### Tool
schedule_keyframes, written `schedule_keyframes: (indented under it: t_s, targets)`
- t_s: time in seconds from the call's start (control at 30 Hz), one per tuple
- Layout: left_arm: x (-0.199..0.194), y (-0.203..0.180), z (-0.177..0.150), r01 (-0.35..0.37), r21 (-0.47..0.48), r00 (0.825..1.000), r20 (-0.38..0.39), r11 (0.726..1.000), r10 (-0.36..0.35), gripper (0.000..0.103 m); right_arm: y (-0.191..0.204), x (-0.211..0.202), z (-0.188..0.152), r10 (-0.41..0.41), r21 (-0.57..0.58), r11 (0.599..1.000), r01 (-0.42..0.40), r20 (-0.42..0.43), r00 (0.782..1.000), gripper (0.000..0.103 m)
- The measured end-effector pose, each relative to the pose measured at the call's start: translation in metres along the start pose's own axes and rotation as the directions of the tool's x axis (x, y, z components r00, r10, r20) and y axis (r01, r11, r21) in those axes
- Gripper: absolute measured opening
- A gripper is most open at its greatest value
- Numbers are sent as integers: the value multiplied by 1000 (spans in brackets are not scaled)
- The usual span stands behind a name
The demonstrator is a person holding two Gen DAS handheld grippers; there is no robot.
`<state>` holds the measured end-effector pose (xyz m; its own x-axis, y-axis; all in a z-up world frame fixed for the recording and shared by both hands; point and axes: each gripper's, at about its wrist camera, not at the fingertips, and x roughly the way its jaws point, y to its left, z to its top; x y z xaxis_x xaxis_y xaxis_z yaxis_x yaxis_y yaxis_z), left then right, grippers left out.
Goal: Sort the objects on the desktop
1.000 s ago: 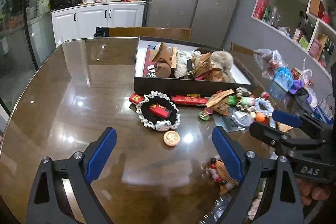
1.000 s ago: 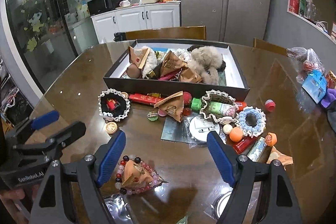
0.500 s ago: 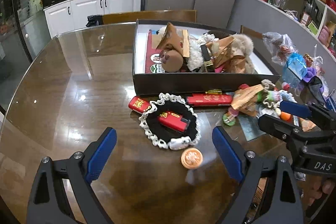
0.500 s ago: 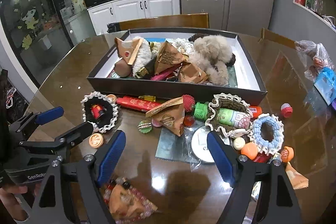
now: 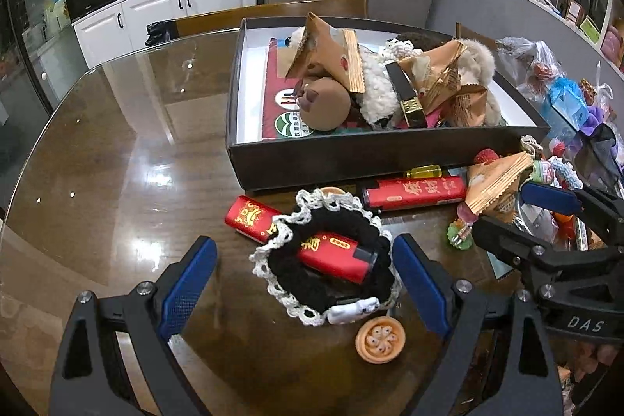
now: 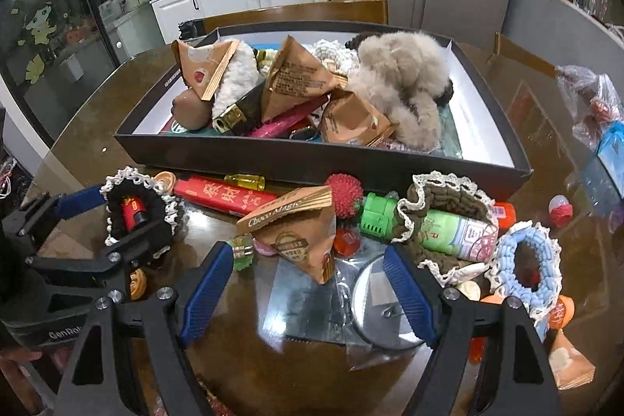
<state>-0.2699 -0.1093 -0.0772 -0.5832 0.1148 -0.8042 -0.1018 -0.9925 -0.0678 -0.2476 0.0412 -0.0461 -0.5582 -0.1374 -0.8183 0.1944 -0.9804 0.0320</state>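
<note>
My left gripper (image 5: 304, 283) is open, its blue pads on either side of a black crochet pouch with white lace trim (image 5: 331, 283) that holds a red lighter (image 5: 335, 256). My right gripper (image 6: 308, 291) is open above a brown triangular snack packet (image 6: 300, 232) and a clear bag with a round metal disc (image 6: 378, 310). A black box (image 6: 312, 158) behind them holds snack packets, a fluffy plush and other items. The pouch also shows in the right wrist view (image 6: 136, 209), between the left gripper's fingers.
Loose items lie along the box front: a long red lighter (image 5: 417, 192), a second red lighter (image 5: 249, 217), an orange token (image 5: 380, 338), a brown lace pouch with a green bottle (image 6: 448, 217), a blue crochet ring (image 6: 526, 260). Plastic bags sit at the right.
Both grippers have moved forward toward the box. The left gripper now straddles the black pouch; the right one has come over the snack packet. Both stayed open.
</note>
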Motion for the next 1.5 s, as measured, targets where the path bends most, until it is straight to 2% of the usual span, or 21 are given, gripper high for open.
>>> schedule_keyframes:
  t_s: [0.23,0.27,0.3,0.37,0.47,0.5,0.57,0.87,1.07,1.13,1.5]
  targets:
    - [-1,1,0,-10,1,1000,-1,1000,10,91,3,4,1,-7,7,1000,7,10,1000,82]
    - [-1,1,-1,-13,1,1000,0,1000,13,89,3,4,1,-6,8,1000,6,11,1000,82]
    - [-2,1,-1,-17,2,1000,2,1000,17,85,4,5,2,-6,6,1000,6,12,1000,82]
    - [-5,0,-2,-40,9,999,15,999,39,58,5,6,2,-12,-2,1000,12,16,1000,80]
    - [-8,1,-3,-41,12,999,6,999,40,43,9,8,4,-55,-21,998,56,27,998,55]
    - [-9,2,-3,-38,10,999,6,999,38,39,7,6,4,-45,-16,999,46,27,999,45]
    - [-12,5,-4,-30,-8,1000,6,1000,30,33,5,7,7,-15,2,1000,14,18,1000,38]
    - [-38,15,-9,10,-32,999,50,999,-9,26,3,0,6,20,20,1000,-20,29,999,17]
    - [-56,11,-7,28,-12,996,83,1000,-27,25,4,-5,4,27,20,999,-27,37,999,16]
    - [-59,10,-7,34,-9,996,86,999,-33,25,0,-8,0,34,26,999,-35,38,999,13]
    - [-62,10,-6,38,-15,995,91,999,-37,24,-7,-13,-3,40,31,999,-41,45,998,13]
